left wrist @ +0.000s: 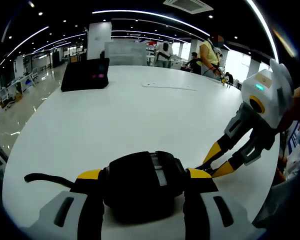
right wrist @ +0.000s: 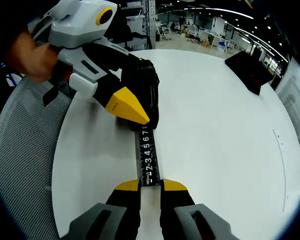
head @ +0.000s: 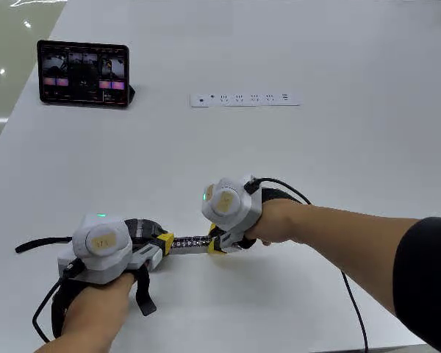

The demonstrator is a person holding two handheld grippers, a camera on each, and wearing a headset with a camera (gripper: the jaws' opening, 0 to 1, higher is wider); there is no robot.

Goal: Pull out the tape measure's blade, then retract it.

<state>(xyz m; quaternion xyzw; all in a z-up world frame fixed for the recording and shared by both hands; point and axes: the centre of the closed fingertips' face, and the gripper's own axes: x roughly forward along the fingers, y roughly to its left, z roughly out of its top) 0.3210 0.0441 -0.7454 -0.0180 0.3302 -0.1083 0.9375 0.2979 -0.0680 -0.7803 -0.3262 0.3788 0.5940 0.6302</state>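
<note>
1. Tape measure (left wrist: 142, 185), black, sits by the near edge of the white table (head: 316, 147), squeezed between the jaws of the left gripper (head: 164, 241).
2. Blade (right wrist: 147, 155) sticks out a short way, and the right gripper (right wrist: 150, 186) pinches its end tight.
3. Power strip (head: 244, 99) lies further back, near the middle.
4. Tablet (head: 83, 73) stands by the far left edge.

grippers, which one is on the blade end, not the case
The right gripper: it is shut on the end of the numbered blade, while the left gripper clamps the black case itself.
</note>
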